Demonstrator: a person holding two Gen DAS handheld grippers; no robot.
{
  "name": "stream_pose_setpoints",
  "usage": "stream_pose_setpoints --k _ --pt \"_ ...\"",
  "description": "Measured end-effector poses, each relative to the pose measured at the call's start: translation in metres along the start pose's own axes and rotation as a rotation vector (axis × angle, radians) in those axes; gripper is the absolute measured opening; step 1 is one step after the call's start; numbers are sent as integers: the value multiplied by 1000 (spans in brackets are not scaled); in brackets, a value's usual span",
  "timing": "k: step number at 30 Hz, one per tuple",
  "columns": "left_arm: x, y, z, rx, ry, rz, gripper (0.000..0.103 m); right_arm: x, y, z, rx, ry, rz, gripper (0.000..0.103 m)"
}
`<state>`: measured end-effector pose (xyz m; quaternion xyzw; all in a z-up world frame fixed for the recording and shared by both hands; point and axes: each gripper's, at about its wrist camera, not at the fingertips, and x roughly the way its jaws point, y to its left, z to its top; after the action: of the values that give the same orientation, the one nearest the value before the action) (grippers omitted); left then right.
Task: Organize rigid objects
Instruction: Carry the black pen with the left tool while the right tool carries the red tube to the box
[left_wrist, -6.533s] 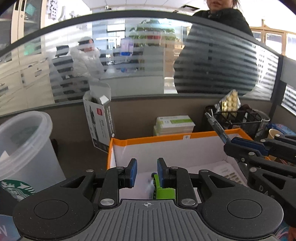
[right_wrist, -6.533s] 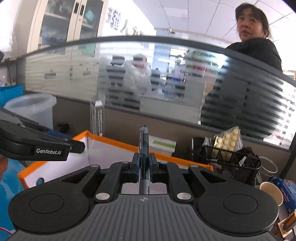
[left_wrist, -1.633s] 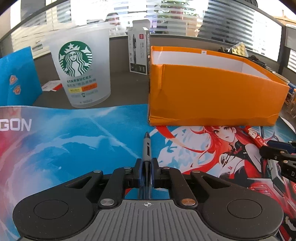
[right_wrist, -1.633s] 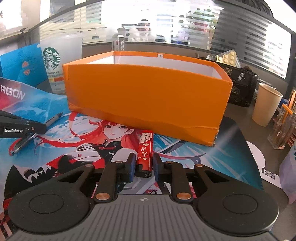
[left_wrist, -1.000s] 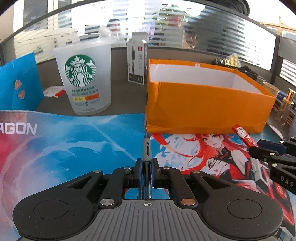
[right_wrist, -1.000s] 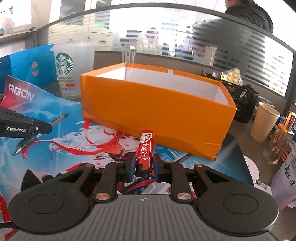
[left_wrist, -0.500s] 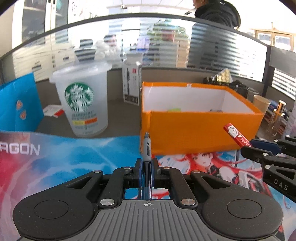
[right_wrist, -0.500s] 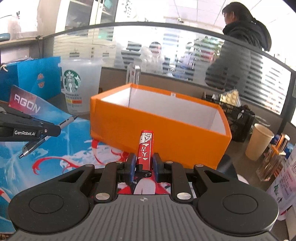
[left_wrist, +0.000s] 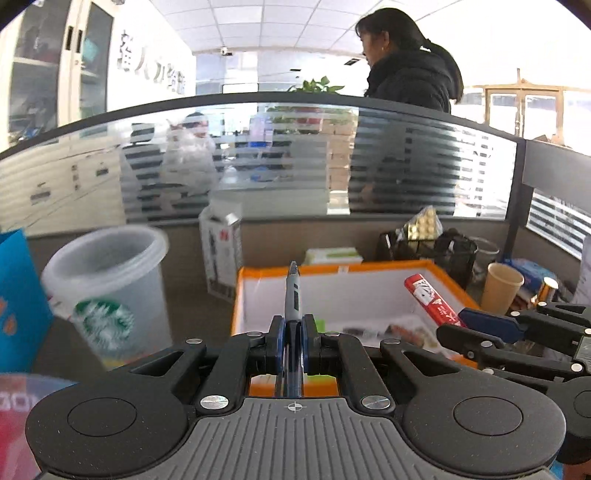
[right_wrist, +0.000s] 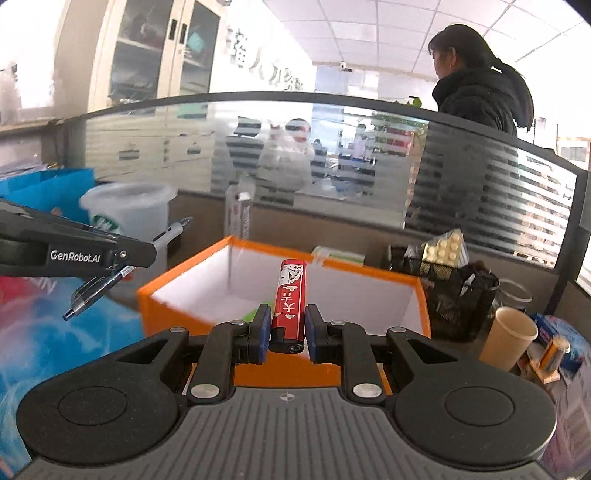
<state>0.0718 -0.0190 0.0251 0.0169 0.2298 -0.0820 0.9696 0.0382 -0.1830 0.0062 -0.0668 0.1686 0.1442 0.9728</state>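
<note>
My left gripper (left_wrist: 294, 326) is shut on a grey and blue pen (left_wrist: 293, 291) that points forward over the near wall of the orange box (left_wrist: 255, 275). The right gripper (right_wrist: 286, 325) is shut on a red lighter (right_wrist: 291, 299), also held above the orange box (right_wrist: 177, 284). In the left wrist view the right gripper (left_wrist: 476, 325) shows at the right with the lighter (left_wrist: 432, 301) sticking out over the box. The right wrist view has the left gripper (right_wrist: 147, 254) at the left, the pen (right_wrist: 110, 277) slanting through it. Small items lie on the box's white floor.
A clear Starbucks cup (left_wrist: 107, 291) stands left of the box, a pen carton (left_wrist: 221, 251) behind it. A black mesh basket (right_wrist: 454, 295) and a paper cup (right_wrist: 509, 338) sit to the right. A glass partition runs along the desk's back, with a person (right_wrist: 480, 92) behind it.
Both grippers have risen from the printed mat with the pen and the lighter still held. They now look down into the box from above its near wall.
</note>
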Motion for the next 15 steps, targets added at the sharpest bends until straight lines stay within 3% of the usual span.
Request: stream_pose_setpoints --k 4,7,15 --pt "36 0 18 -19 35 -10 7 25 -19 17 16 4 -16 18" --pt "74 4 21 -50 111 -12 7 52 -31 23 22 42 -22 18" --pt "142 5 -10 -97 312 -41 7 117 -44 -6 73 206 20 18"
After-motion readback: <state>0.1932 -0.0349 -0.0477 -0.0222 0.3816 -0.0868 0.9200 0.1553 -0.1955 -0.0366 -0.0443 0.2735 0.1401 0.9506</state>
